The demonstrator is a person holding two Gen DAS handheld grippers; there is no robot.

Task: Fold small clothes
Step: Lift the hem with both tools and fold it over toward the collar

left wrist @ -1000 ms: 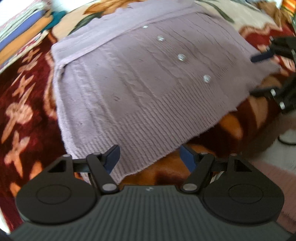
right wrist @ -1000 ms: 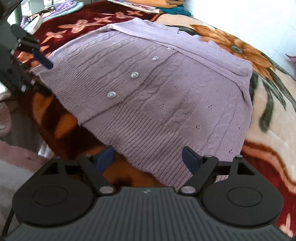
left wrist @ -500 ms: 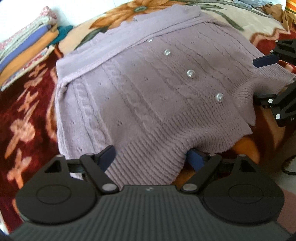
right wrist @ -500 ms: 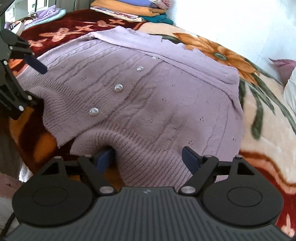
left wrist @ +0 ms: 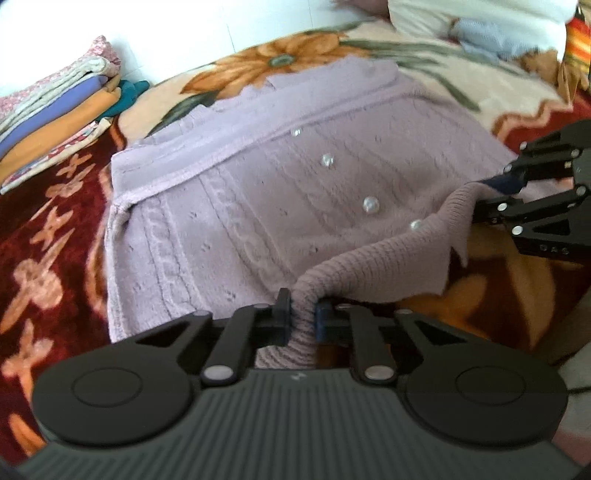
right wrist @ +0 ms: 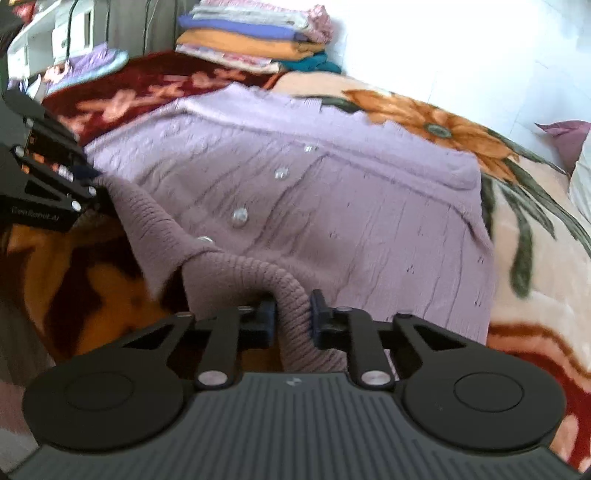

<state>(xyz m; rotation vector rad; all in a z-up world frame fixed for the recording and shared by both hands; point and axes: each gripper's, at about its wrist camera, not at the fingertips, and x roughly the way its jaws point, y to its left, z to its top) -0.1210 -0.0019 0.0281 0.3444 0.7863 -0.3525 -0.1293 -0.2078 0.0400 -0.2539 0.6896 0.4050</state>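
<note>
A lilac knitted cardigan (left wrist: 258, 206) with pearl buttons (left wrist: 370, 204) lies flat on the bed, its ribbed hem toward me. My left gripper (left wrist: 303, 314) has its jaws closing on the hem, and the pads pinch a bunch of ribbed knit. In the right wrist view the cardigan (right wrist: 369, 221) shows the same hem pinched by my right gripper (right wrist: 293, 314), whose jaws are also closing. The hem is lifted into a ridge between the two grips. Each gripper shows in the other's view: the right gripper (left wrist: 480, 195) and the left gripper (right wrist: 94, 184).
The bed carries a dark red and cream floral blanket (left wrist: 48, 229). A stack of folded clothes (right wrist: 255, 40) sits at the far corner by the wall. A white pillow (left wrist: 472, 14) lies at the head. The bed's near edge drops to the floor (left wrist: 576, 369).
Both grippers went from wide open around the hem to pinched on it. The hem has risen off the blanket into a ridge, and both views have tilted up.
</note>
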